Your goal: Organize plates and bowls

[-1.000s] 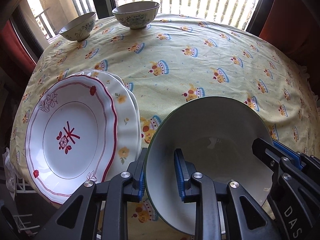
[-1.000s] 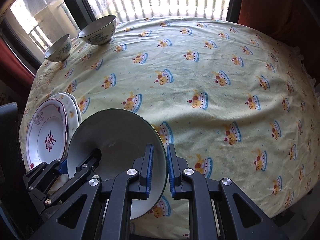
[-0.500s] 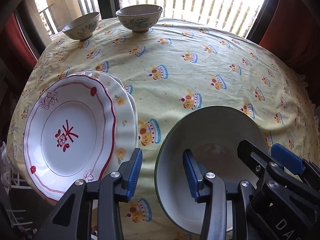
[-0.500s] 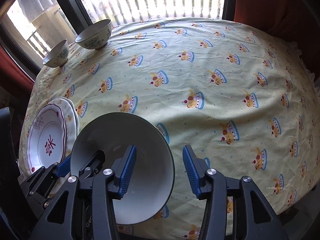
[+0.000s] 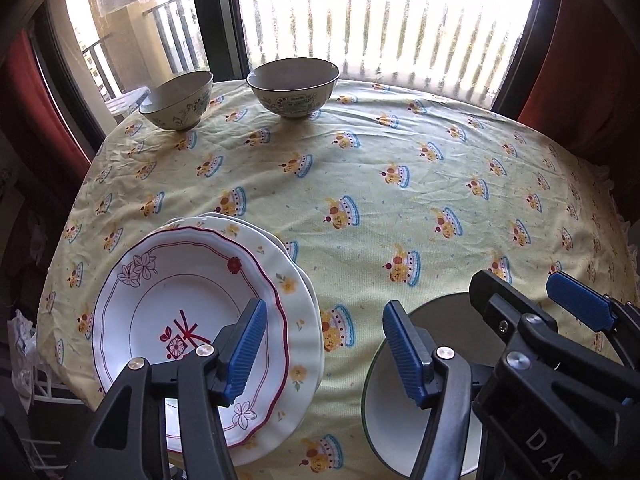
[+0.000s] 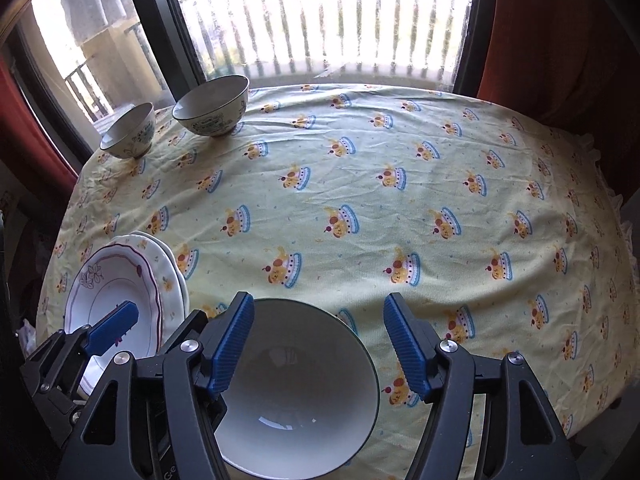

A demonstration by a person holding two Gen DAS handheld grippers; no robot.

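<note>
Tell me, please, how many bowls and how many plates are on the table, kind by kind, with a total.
Bowls: 3 – the large green-rimmed bowl near the grippers, and two patterned bowls, one at the far edge, one at the far-left edge.
Plates: at least 2 – the red-rimmed plate atop a yellow-flowered plate; another rim may lie beneath.
Total: 5, possibly more.

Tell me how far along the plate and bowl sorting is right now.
Done: the plates sit stacked at the table's near left. In hand: nothing; the left gripper and right gripper are both open, with the green-rimmed bowl resting on the tablecloth below them. Left: the two patterned bowls at the far edge stand apart, and no bowls are nested yet.
</note>
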